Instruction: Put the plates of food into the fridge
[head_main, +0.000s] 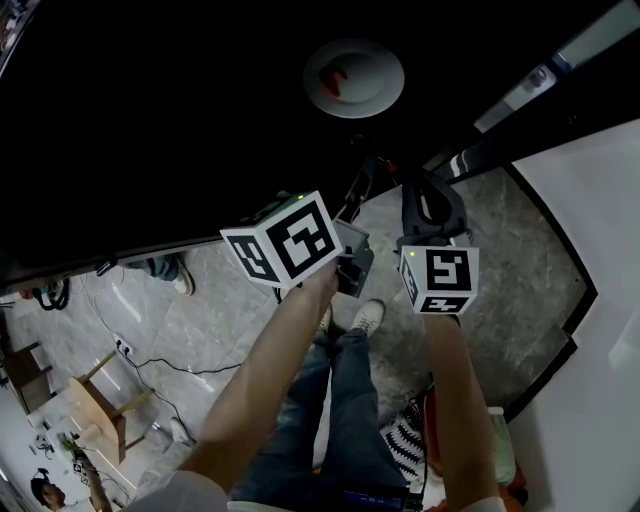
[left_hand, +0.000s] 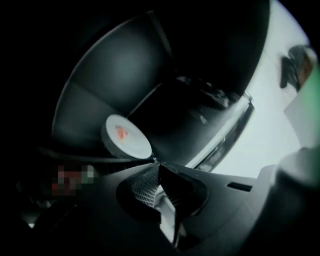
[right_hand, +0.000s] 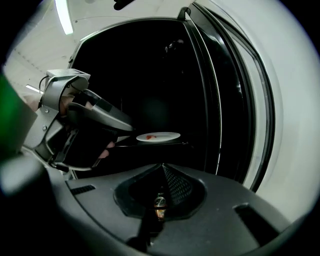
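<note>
The round white plate (head_main: 354, 78) looks like glazed ceramic. I judge it stiff, fairly heavy for its size, slick at the rim and liable to chip or break if knocked. The small red piece of food (head_main: 335, 80) on it lies loose and would likely slide if the plate were tipped, so the plate should be kept level. The best hold seems to be a pinch on the near rim, one jaw over the lip and one under it, well clear of the food.

The plate rests flat on a thin dark shelf (right_hand: 176, 143) inside the open black fridge (right_hand: 150, 75), so it appears to be already stowed.

The left hand-held gripper (left_hand: 158, 164) has its jaws closed tip to tip with nothing between them. The plate lies just beyond and above its tips, a little to their left and apart from them. The right hand-held gripper (right_hand: 162, 166) is likewise closed and empty. It points into the fridge with the plate farther ahead, near centre, and the left hand-held gripper stands between it and the plate's left side.
</note>
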